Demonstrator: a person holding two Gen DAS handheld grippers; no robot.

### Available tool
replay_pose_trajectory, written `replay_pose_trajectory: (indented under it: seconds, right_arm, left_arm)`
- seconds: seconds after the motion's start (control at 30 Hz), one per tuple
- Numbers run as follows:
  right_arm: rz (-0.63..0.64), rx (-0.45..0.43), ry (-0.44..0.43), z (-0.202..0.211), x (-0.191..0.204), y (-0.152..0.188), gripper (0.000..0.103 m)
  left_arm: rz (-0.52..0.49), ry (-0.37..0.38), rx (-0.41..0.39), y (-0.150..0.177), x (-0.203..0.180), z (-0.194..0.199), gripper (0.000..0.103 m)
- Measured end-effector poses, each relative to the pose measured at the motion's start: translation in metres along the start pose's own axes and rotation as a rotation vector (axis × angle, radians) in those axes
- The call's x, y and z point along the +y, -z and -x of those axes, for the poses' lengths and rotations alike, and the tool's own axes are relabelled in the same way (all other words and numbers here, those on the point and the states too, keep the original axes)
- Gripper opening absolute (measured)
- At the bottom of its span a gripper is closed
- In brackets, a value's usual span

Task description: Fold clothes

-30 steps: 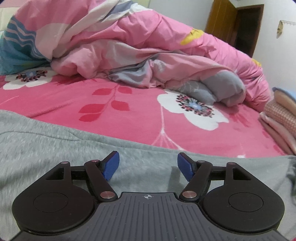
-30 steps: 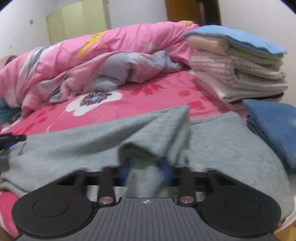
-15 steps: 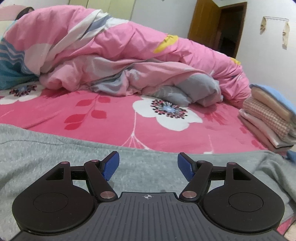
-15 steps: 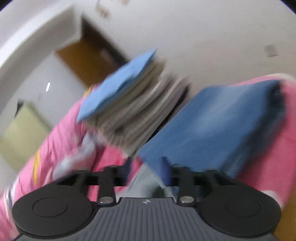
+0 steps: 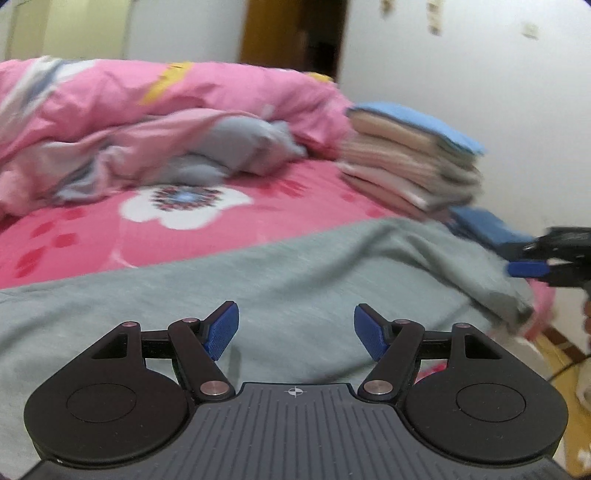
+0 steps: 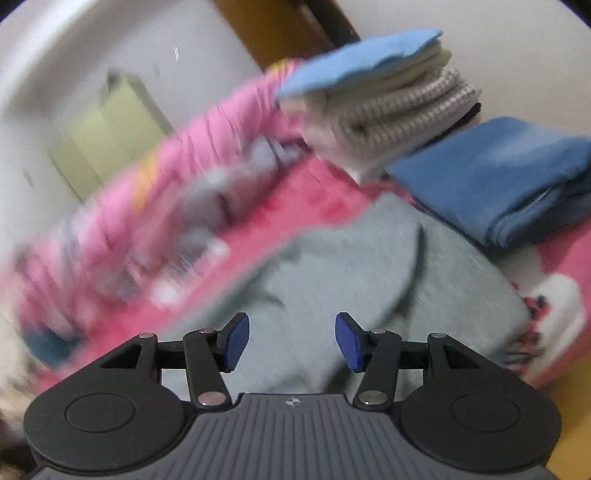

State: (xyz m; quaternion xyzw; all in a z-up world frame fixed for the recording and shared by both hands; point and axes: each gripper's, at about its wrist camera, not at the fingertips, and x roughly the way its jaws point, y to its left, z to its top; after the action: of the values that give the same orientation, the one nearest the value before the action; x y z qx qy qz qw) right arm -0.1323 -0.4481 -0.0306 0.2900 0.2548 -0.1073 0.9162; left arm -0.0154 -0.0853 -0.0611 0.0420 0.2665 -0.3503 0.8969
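No brand, label or readable writing is seen in either view; only a small crosshair mark is printed on each gripper body.

In the left wrist view, the left gripper (image 5: 294,329) is held with its blue pads spread apart and nothing between them, above a grey garment (image 5: 258,280) that is laid flat across the pink floral bedsheet (image 5: 92,232). A bunched pink duvet (image 5: 147,122) is seen behind it, and a stack of folded clothes (image 5: 410,166) topped by a light blue piece is set at the right of the bed. The right gripper (image 5: 546,258) is shown only from this camera's side, at the right edge past the garment's corner, with one blue pad visible. A brown door (image 5: 291,33) and a white wall are seen beyond.

In the right wrist view, which is tilted and blurred, the right gripper (image 6: 291,341) is likewise released, its pads apart with grey fabric below but not clamped. A folded blue garment (image 6: 498,173) is shown clearly here beside the stack (image 6: 384,99), whereas only a sliver of it is caught by the other camera. A pale green cupboard (image 6: 110,136) is visible against the wall.
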Motion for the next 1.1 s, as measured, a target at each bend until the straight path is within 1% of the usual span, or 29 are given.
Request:
replay_pose_trajectory:
  seconds: [0.1, 0.17, 0.2, 0.23, 0.27, 0.3, 0.33, 0.37, 0.47, 0.53, 0.57, 0.6, 0.63, 0.7, 0.77, 0.8, 0.83, 0.87, 0.9, 1.0, 1.07, 1.1]
  right_arm:
    - [0.105, 0.064, 0.114, -0.015, 0.011, 0.010, 0.060]
    - [0.145, 0.085, 0.132, -0.024, 0.013, 0.013, 0.059]
    - [0.179, 0.089, 0.143, -0.027, 0.016, 0.014, 0.054]
    - [0.213, 0.094, 0.154, -0.029, 0.018, 0.015, 0.039]
    - [0.248, 0.099, 0.164, -0.032, 0.020, 0.016, 0.027]
    - [0.275, 0.098, 0.170, -0.033, 0.022, 0.015, 0.012]
    - [0.287, 0.083, 0.163, -0.032, 0.023, 0.008, 0.009]
    - [0.298, 0.060, 0.158, -0.030, 0.024, -0.001, 0.009]
    - [0.311, -0.062, 0.151, -0.026, 0.023, -0.046, 0.008]
    - [0.275, -0.126, 0.148, -0.033, 0.016, -0.077, 0.009]
    - [0.239, -0.133, 0.143, -0.040, 0.009, -0.091, 0.010]
    - [0.194, -0.127, 0.142, -0.050, -0.001, -0.102, 0.016]
    - [0.151, -0.119, 0.156, -0.059, -0.012, -0.111, 0.032]
    - [0.077, -0.108, 0.250, -0.069, -0.032, -0.116, 0.047]
    - [-0.011, -0.142, 0.287, -0.057, -0.050, -0.109, 0.048]
    - [-0.065, -0.179, 0.259, -0.043, -0.059, -0.101, 0.050]
    - [-0.114, -0.221, 0.232, -0.027, -0.067, -0.093, 0.056]
    - [-0.157, -0.261, 0.203, -0.011, -0.074, -0.085, 0.059]
    - [-0.177, -0.278, 0.167, 0.004, -0.077, -0.075, 0.061]
    - [-0.207, -0.187, 0.021, 0.025, -0.082, -0.049, 0.066]
    - [-0.255, -0.055, -0.057, 0.015, -0.084, -0.032, 0.066]
    - [-0.277, 0.001, -0.074, 0.004, -0.084, -0.023, 0.066]
  left_arm:
    - [-0.060, 0.027, 0.026, 0.005, -0.014, -0.011, 0.068]
    - [-0.111, 0.037, 0.037, 0.008, -0.024, -0.018, 0.067]
    - [-0.135, 0.041, 0.037, 0.009, -0.028, -0.020, 0.067]
    - [-0.154, 0.046, 0.036, 0.009, -0.031, -0.023, 0.067]
    - [-0.169, 0.055, 0.037, 0.009, -0.034, -0.025, 0.067]
    - [-0.183, 0.065, 0.038, 0.009, -0.036, -0.028, 0.067]
    - [-0.197, 0.074, 0.040, 0.009, -0.038, -0.030, 0.066]
    - [-0.209, 0.080, 0.042, 0.008, -0.040, -0.032, 0.066]
    - [-0.233, 0.097, 0.049, 0.008, -0.044, -0.039, 0.066]
    - [-0.236, 0.108, 0.056, 0.009, -0.046, -0.043, 0.066]
    - [-0.235, 0.112, 0.062, 0.009, -0.047, -0.045, 0.066]
    - [-0.233, 0.117, 0.069, 0.010, -0.048, -0.047, 0.066]
    - [-0.233, 0.123, 0.075, 0.011, -0.049, -0.049, 0.066]
    - [-0.239, 0.132, 0.084, 0.013, -0.051, -0.052, 0.066]
    - [-0.251, 0.140, 0.090, 0.015, -0.053, -0.053, 0.066]
    - [-0.256, 0.143, 0.094, 0.017, -0.053, -0.054, 0.066]
    - [-0.259, 0.147, 0.100, 0.018, -0.054, -0.055, 0.066]
    - [-0.262, 0.150, 0.103, 0.018, -0.054, -0.056, 0.065]
    - [-0.265, 0.153, 0.103, 0.019, -0.054, -0.057, 0.064]
    - [-0.268, 0.157, 0.100, 0.020, -0.056, -0.059, 0.059]
    - [-0.260, 0.158, 0.100, 0.020, -0.057, -0.061, 0.057]
    - [-0.254, 0.158, 0.102, 0.019, -0.057, -0.062, 0.055]
